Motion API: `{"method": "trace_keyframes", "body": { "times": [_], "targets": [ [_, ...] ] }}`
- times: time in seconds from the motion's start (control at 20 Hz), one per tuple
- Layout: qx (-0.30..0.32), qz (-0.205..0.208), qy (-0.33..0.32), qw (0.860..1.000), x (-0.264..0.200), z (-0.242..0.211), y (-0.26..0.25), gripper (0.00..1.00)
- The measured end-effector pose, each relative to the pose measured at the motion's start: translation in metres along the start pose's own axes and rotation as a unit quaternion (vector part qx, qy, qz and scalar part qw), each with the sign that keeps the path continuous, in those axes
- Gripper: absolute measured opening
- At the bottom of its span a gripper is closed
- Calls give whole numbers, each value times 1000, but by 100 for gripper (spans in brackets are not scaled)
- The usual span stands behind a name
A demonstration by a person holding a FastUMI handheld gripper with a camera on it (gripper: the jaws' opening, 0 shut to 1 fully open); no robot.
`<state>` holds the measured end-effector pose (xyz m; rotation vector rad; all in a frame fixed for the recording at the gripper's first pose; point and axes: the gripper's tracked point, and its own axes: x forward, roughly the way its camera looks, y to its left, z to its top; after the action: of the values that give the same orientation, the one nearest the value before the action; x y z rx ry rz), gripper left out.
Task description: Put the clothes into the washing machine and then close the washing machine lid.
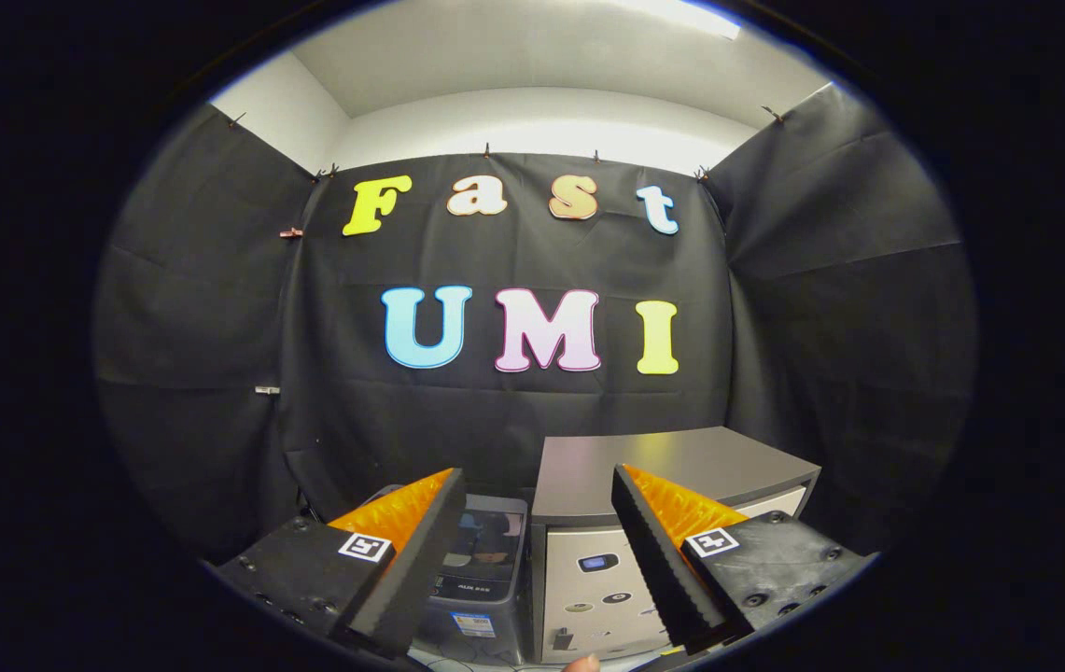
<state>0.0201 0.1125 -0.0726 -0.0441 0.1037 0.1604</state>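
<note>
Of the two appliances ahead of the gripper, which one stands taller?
The grey-topped cabinet, beyond the open gripper, rises higher; the smaller washing machine beside it sits lower, seen between the fingers.

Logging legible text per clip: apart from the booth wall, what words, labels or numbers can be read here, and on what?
None legible.
Washing machine: front print and sticker too blurred.
Cabinet: front stickers too small.
Claw, open and empty, short of both: square markers on its fingers, patterns, not words.
</note>
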Motion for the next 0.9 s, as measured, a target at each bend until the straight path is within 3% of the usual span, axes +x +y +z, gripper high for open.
{"method": "trace_keyframes", "body": {
  "times": [0.9],
  "targets": [
    [-5, 9, -4, 1000, -2, 4, 4, 99]
  ]
}}
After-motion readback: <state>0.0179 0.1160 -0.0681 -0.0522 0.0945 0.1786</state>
